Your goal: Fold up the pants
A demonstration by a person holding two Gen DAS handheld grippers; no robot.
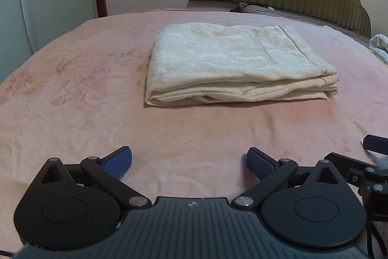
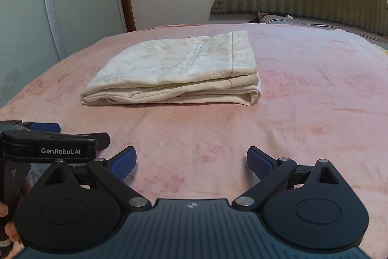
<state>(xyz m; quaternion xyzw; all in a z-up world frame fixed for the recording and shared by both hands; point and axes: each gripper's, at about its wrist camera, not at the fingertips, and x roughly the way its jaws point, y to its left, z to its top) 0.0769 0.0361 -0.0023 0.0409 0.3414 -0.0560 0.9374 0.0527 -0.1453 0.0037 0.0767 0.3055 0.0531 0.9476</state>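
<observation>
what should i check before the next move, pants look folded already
1. Cream pants folded into a flat stack on the pink bedsheet: ok.
2. Stack edges even: not ok, the near edge gapes open on its left part and the layers are stepped at the right.
3. Left hand-held gripper open and empty: ok, only bedsheet between its blue pads.
4. Right hand-held gripper open and empty: ok.
5. Both grippers clear of the pants: ok, bare sheet lies between them and the stack.
6. Grippers clear of each other: cannot tell, they sit close side by side.
</observation>
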